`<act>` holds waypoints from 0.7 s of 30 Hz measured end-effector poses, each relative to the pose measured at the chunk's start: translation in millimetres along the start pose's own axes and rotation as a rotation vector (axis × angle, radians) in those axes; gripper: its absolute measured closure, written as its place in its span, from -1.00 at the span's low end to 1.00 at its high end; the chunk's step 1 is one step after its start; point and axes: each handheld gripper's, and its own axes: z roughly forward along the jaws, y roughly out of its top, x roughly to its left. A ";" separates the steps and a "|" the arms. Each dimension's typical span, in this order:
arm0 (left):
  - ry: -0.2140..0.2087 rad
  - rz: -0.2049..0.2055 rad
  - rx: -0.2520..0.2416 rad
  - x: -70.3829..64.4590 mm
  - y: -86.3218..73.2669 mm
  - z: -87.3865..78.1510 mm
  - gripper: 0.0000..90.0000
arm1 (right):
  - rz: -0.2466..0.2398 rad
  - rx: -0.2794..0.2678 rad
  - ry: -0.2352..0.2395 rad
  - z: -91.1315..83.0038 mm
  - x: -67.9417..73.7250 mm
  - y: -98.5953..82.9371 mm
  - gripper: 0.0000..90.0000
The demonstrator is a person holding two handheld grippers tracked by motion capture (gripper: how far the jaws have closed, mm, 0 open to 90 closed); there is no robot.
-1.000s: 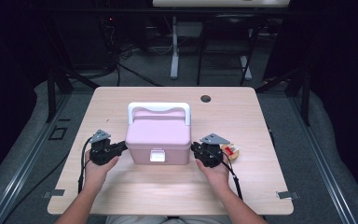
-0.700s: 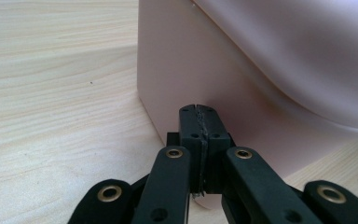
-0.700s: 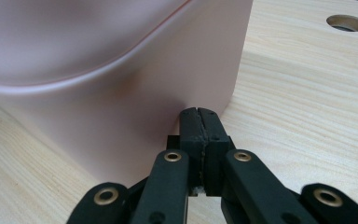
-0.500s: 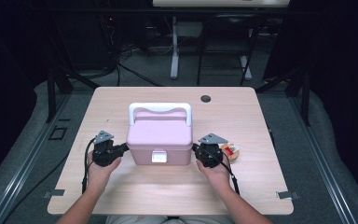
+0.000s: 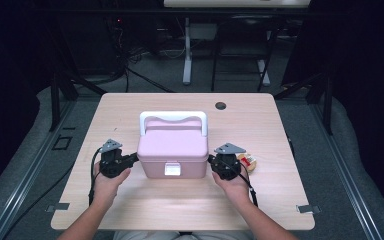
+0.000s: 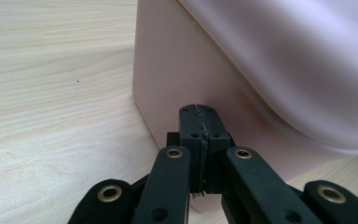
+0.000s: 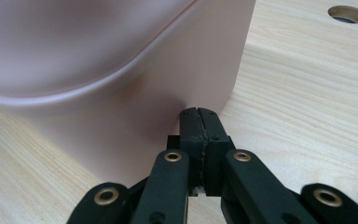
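Observation:
A pink lidded box (image 5: 172,150) with a white handle (image 5: 173,116) and a white front latch stands in the middle of the wooden table (image 5: 180,205). My left gripper (image 5: 134,159) is shut, with its tips against the box's left wall. My right gripper (image 5: 211,161) is shut too, pressing the right wall. In the left gripper view the closed jaws of the left gripper (image 6: 199,108) meet the pink wall (image 6: 177,70) low down. The right gripper view has the right gripper (image 7: 198,111) the same way against the box (image 7: 121,107). Nothing sits between either pair of jaws.
A small red and yellow object (image 5: 248,161) lies on the table just right of my right hand. A round cable hole (image 5: 220,106) is at the table's far side. Dark floor, cables and stand legs surround the table.
The box and both grippers have crept slightly right and towards the near edge. Both grippers stay shut against its sides.

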 end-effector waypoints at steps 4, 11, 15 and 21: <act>-0.005 0.002 0.005 -3.6 -1.6 -1.4 1.00 | 0.004 0.003 -0.002 -2.7 -0.2 -1.6 0.99; -0.001 0.019 0.010 -11.6 -4.1 -2.9 1.00 | -0.004 0.011 -0.003 -10.1 -0.3 -5.3 1.00; -0.010 0.024 0.015 -16.3 -5.5 -4.1 1.00 | -0.005 0.016 -0.003 -15.2 -0.8 -8.0 1.00; -0.029 0.027 0.025 -22.7 -8.1 -6.3 1.00 | -0.004 0.023 0.003 -22.8 -2.7 -12.2 1.00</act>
